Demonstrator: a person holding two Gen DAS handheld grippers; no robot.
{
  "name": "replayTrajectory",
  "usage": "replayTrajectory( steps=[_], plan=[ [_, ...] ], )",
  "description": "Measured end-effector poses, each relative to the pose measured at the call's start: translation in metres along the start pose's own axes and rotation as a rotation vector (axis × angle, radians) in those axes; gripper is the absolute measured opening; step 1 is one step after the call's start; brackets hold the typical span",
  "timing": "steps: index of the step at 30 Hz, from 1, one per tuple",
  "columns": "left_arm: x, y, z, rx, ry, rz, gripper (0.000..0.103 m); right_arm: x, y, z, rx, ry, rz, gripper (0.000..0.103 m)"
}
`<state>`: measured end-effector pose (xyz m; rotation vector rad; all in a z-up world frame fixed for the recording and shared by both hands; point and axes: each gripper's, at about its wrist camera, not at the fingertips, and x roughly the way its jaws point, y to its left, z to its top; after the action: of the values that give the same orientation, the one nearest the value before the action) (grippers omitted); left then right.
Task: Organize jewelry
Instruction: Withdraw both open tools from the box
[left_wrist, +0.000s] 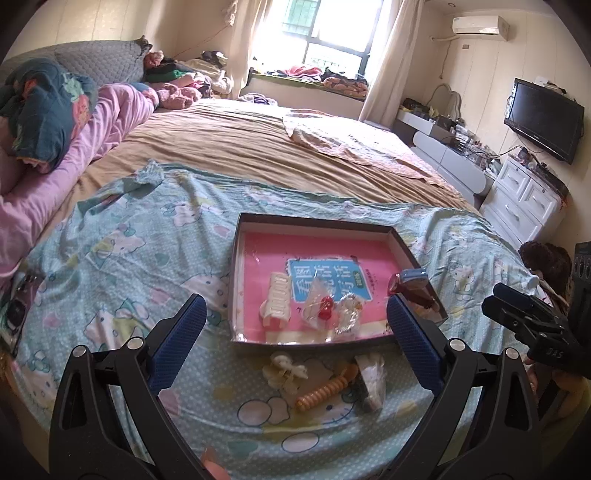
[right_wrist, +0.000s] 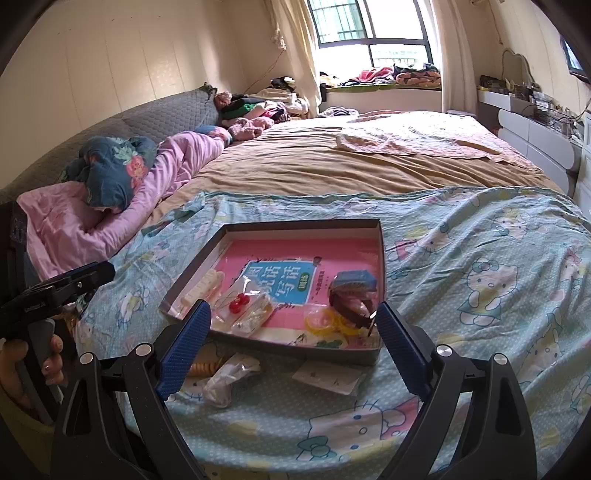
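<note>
A shallow grey box (left_wrist: 236, 258) with a pink book as its floor lies on the Hello Kitty sheet; it also shows in the right wrist view (right_wrist: 380, 254). Inside are a white hair claw (left_wrist: 275, 304), a clear bag with red cherry earrings (left_wrist: 325, 308), a brown and blue piece (left_wrist: 413, 288) and yellow rings (right_wrist: 321, 319). In front of the box lie a white clip (left_wrist: 286, 371), an orange spiral tie (left_wrist: 321, 395) and a small bag (left_wrist: 371, 380). My left gripper (left_wrist: 295, 332) is open above these. My right gripper (right_wrist: 293, 334) is open over the box's near edge.
A white card (right_wrist: 327, 376) and a clear bag (right_wrist: 225, 376) lie in front of the box. Pink bedding and pillows (left_wrist: 55, 147) are at the left. White drawers (left_wrist: 524, 195) and a TV (left_wrist: 543, 118) stand at the right. The bed edge is close.
</note>
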<state>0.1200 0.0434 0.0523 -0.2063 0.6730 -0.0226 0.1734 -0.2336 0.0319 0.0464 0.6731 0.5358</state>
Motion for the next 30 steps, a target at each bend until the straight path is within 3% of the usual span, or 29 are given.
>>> replayTrajectory(
  steps=[30],
  plan=[
    [0.005, -0.023, -0.046, 0.102, 0.097, 0.020, 0.091, -0.007, 0.003, -0.034, -0.033, 0.070, 0.007, 0.090]
  ],
)
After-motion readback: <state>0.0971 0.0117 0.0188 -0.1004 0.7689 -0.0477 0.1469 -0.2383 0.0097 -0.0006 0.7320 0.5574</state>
